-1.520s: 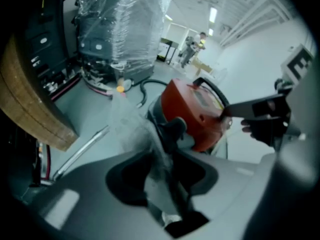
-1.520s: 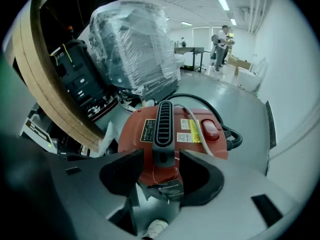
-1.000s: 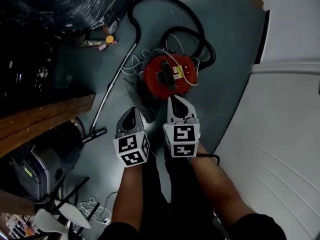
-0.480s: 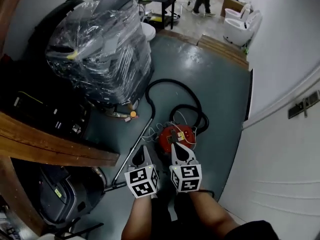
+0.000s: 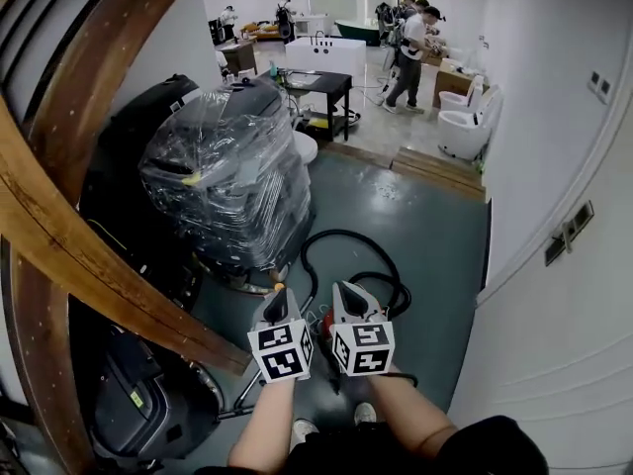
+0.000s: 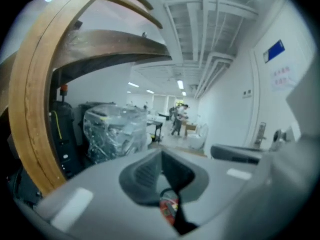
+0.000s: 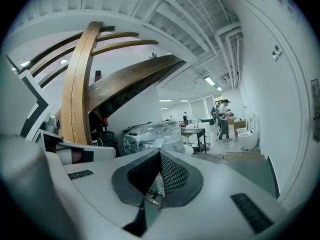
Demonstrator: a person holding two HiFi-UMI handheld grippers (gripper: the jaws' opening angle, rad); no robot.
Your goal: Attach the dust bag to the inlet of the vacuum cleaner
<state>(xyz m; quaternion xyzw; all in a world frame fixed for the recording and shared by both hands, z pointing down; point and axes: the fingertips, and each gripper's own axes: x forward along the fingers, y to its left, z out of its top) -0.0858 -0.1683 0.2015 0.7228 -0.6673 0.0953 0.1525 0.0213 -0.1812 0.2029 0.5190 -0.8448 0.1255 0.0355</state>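
Down on the grey-green floor, near its right edge along the white wall, the red vacuum cleaner [image 6: 169, 207] sits mostly hidden behind both grippers, its black hose [image 5: 342, 234] looped just beyond. The left gripper [image 5: 280, 298] and right gripper [image 5: 343, 290] hang side by side above it, fingers clenched together on nothing. A plastic-wrapped machine [image 5: 227, 186] stands toward the floor's left edge.

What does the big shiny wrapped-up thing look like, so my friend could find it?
Start at the big curved wooden beam on the left of the head view. Just right of it, on the blue-grey floor in front of the black table, stands a bulky dark bundle. It is the only thing wrapped all over in crinkly, shiny clear plastic.
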